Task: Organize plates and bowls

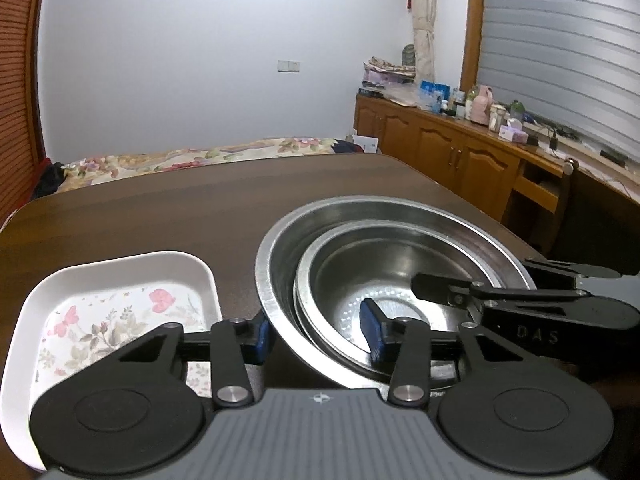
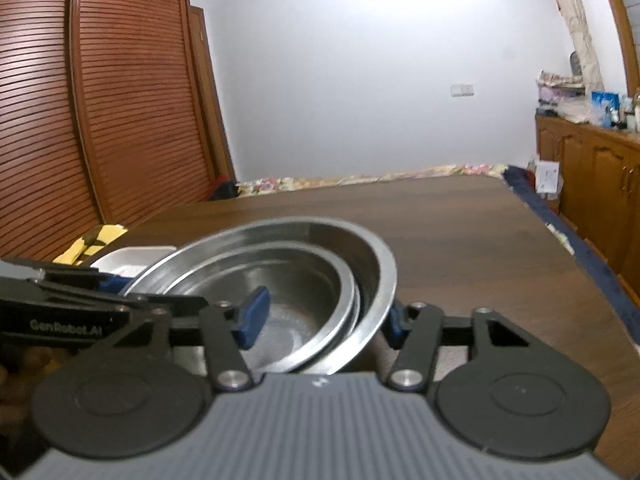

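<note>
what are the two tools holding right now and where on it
Both straddle the rims of the nested steel bowls: the left tool at the left rim, the right tool at the right rim, one pad inside, one outside. Firm clamping cannot be told.

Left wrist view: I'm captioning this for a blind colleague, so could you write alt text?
The left gripper straddles the near rim of two nested steel bowls, its jaws apart, on a dark wooden table. A white floral tray sits to the left; the right gripper reaches in from the right.
</note>
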A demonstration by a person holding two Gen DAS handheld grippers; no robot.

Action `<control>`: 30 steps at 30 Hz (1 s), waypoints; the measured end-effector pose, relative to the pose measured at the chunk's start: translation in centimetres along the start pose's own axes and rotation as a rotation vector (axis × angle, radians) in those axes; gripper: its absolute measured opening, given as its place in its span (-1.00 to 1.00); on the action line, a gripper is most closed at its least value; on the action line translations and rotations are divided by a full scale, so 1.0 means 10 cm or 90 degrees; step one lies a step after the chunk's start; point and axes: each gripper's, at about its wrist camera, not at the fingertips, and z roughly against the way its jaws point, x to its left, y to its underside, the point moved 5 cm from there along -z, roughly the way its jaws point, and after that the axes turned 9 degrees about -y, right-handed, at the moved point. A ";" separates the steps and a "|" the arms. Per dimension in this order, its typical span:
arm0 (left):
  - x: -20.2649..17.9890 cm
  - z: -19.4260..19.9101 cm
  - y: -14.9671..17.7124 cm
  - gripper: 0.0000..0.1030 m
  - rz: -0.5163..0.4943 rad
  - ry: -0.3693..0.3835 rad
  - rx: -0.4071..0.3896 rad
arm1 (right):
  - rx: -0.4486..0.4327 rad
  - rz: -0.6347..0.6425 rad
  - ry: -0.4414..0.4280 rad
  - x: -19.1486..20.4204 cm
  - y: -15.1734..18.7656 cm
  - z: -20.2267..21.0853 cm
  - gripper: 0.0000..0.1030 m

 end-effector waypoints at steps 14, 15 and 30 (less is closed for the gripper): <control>0.05 0.11 -0.08 -0.23 0.020 -0.013 -0.023 | -0.009 -0.033 -0.001 -0.06 -0.02 0.04 -0.19; 0.05 0.12 -0.10 -0.23 0.019 -0.012 -0.026 | -0.012 -0.036 -0.003 -0.06 -0.03 0.05 -0.20; 0.20 0.38 -0.34 -0.22 0.036 -0.016 -0.063 | -0.044 -0.021 -0.027 0.09 -0.39 0.17 -0.20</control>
